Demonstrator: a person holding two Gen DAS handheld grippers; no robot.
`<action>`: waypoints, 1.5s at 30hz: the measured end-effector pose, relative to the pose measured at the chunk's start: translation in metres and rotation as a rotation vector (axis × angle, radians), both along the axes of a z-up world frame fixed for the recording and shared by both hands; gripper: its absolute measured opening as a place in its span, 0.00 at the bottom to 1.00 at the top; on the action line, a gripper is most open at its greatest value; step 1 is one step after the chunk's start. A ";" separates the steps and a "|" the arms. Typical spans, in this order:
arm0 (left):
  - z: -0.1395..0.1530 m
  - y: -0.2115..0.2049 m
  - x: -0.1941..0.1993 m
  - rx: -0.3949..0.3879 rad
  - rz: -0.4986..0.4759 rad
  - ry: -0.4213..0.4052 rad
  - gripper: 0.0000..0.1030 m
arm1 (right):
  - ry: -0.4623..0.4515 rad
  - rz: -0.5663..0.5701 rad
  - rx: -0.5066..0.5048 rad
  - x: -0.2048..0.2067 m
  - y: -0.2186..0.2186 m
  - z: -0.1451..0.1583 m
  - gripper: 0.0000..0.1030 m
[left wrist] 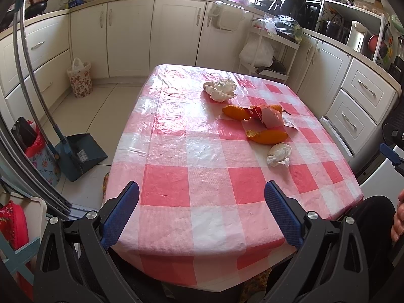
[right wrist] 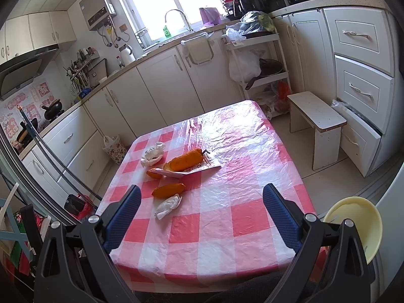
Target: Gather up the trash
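Trash lies on the pink-checked table [left wrist: 202,176] [right wrist: 227,214]: a large crumpled tissue [left wrist: 221,89] [right wrist: 152,154], a small crumpled tissue [left wrist: 279,154] [right wrist: 168,205], orange peels [left wrist: 267,136] [left wrist: 236,111] [right wrist: 168,190] [right wrist: 185,160] and a pink-and-red wrapper [left wrist: 270,118] [right wrist: 169,173] on a paper slip [right wrist: 205,166]. My left gripper [left wrist: 202,212] is open and empty over the table's near edge. My right gripper [right wrist: 202,214] is open and empty, also at the near edge, with the small tissue just beyond its left finger.
A floral waste bin [left wrist: 79,80] [right wrist: 115,149] stands by the cabinets at the far left. A dustpan [left wrist: 80,151] and another bin [left wrist: 43,159] sit on the floor left of the table. A white stool [right wrist: 315,121] and a yellow bowl [right wrist: 353,224] are to the right.
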State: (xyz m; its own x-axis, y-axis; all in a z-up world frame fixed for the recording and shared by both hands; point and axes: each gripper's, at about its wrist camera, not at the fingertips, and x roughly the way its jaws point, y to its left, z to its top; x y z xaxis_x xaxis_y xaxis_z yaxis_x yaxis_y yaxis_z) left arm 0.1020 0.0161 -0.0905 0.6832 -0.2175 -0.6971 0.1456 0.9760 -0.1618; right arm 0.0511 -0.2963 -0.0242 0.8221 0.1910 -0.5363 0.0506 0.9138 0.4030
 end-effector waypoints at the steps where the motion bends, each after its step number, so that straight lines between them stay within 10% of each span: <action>1: 0.000 0.000 0.000 0.000 0.000 0.000 0.93 | 0.000 0.000 0.000 0.001 0.001 0.000 0.90; 45: 0.000 -0.001 0.001 0.003 -0.001 0.005 0.93 | 0.003 -0.001 -0.007 0.000 0.001 0.000 0.90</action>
State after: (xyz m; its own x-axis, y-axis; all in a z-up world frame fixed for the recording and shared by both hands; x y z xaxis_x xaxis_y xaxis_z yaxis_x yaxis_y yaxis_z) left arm 0.1026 0.0152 -0.0903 0.6796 -0.2161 -0.7011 0.1459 0.9764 -0.1595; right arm 0.0513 -0.2951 -0.0240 0.8205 0.1865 -0.5404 0.0525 0.9167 0.3962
